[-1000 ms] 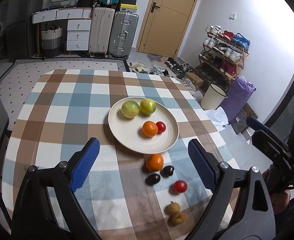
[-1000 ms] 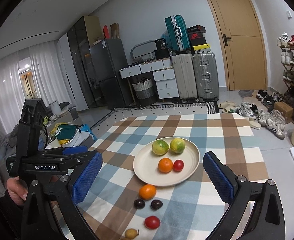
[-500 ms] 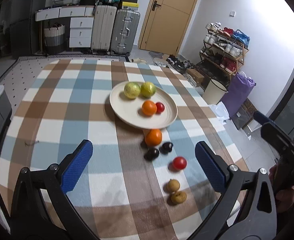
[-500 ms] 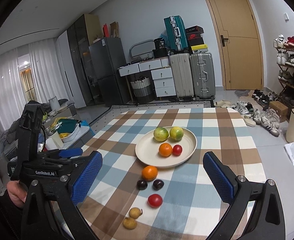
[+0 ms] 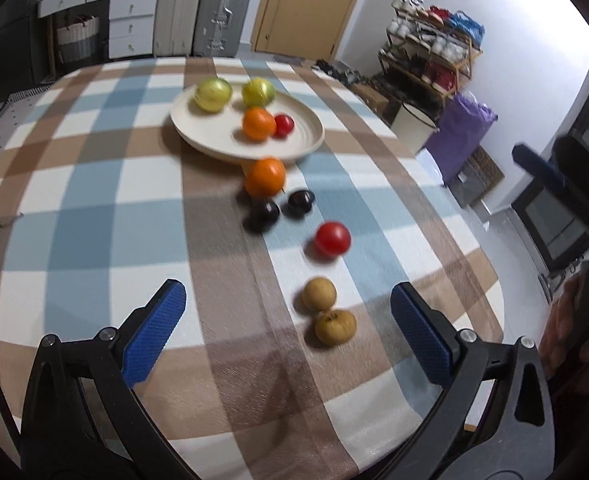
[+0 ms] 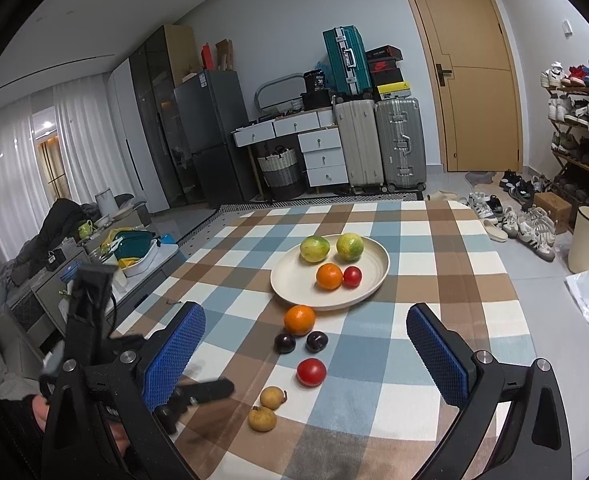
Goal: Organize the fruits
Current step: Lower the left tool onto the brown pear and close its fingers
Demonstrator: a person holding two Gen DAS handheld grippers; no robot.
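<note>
A cream plate (image 5: pixel 302 148) (image 6: pixel 290 292) on the checked tablecloth holds two green-yellow fruits, an orange and a small red fruit. In front of it lie an orange (image 5: pixel 265 177) (image 6: pixel 299 320), two dark plums (image 5: pixel 263 213) (image 6: pixel 285 343), a red tomato (image 5: pixel 332 238) (image 6: pixel 311 372) and two brown fruits (image 5: pixel 319 294) (image 6: pixel 272 397). My left gripper (image 5: pixel 286 332) is open and empty, low over the table, with the brown fruits between its fingertips. My right gripper (image 6: pixel 306 354) is open and empty above the table's near edge.
The tablecloth's near edge (image 5: pixel 334 432) is close under the left gripper. Suitcases (image 6: pixel 378 144), drawers and a fridge stand at the far wall. A shoe rack (image 6: pixel 582 128) and a bin (image 6: pixel 588 238) are to the right of the table.
My left gripper has dropped lower and pulled back toward the table's near edge, so the loose fruits look larger. My right gripper has also drawn back. No fruit has moved.
</note>
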